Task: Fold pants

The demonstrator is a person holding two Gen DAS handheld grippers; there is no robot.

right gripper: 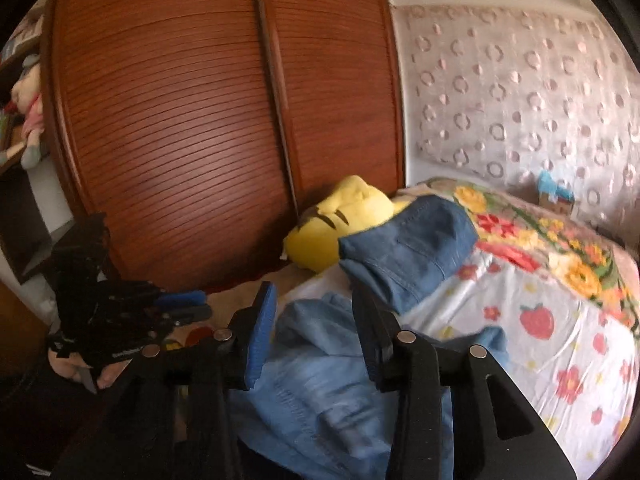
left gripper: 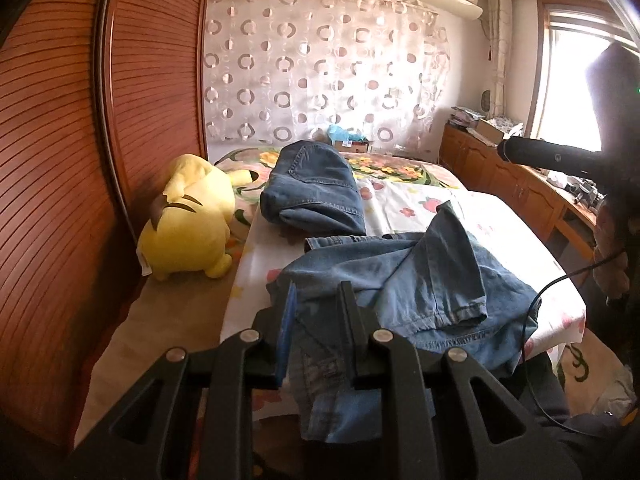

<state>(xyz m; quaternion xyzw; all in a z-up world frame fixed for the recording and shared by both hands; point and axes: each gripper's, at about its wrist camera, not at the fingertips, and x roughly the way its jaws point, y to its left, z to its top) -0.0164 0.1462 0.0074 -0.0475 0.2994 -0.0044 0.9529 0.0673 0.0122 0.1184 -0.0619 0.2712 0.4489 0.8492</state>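
A crumpled pair of light blue jeans point(left gripper: 420, 280) lies on the near part of the bed, one leg hem folded over on top. In the right wrist view the same jeans point(right gripper: 320, 380) fill the foreground, blurred. A darker pair of jeans point(left gripper: 316, 192) sits folded farther up the bed. My left gripper point(left gripper: 318, 304) hovers at the near left edge of the light jeans, jaws a narrow gap apart, denim showing between and below them, pads not pressing. My right gripper point(right gripper: 316, 312) stands open above the light jeans, nothing gripped. The left gripper point(right gripper: 200, 306) appears at the left, beside the pile.
A yellow plush toy point(left gripper: 188, 220) lies left of the folded jeans, against a brown slatted wardrobe point(left gripper: 60, 160). The bed sheet point(left gripper: 500, 220) has a fruit and flower print. Wooden cabinets point(left gripper: 500, 176) line the right side. A black cable point(left gripper: 532, 320) hangs near the bed's right corner.
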